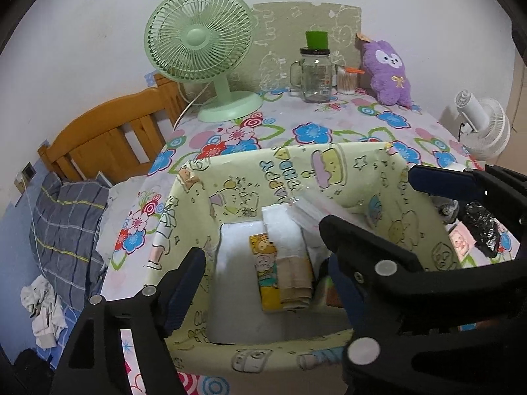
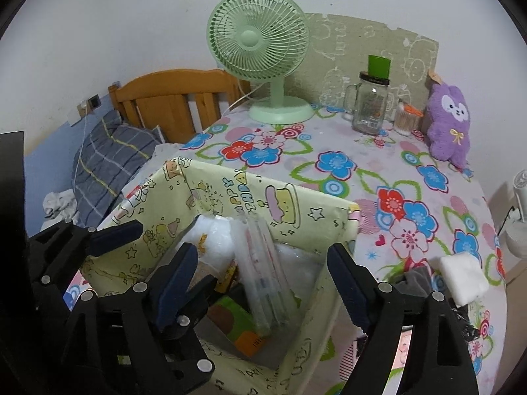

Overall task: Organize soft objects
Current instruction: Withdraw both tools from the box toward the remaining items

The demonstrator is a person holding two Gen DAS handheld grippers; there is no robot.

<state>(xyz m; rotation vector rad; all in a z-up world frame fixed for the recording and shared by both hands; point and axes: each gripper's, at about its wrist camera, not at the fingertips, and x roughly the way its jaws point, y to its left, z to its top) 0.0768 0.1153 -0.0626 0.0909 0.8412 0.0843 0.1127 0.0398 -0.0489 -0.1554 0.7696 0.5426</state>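
Black plastic left gripper and right gripper hover over the open box, blue-padded fingers spread wide and gripping nothing. Beneath them the pale yellow cartoon-printed box holds soft things: a clear crinkly plastic packet leaning upright, a folded beige cloth beside a yellow printed pack. Farther back on the glossy floral surface stand a mint-green round fan, a glass mug jar and a fuzzy purple plush.

Clear plastic packet tilted inside yellow cartoon-print box (among folded cloths).
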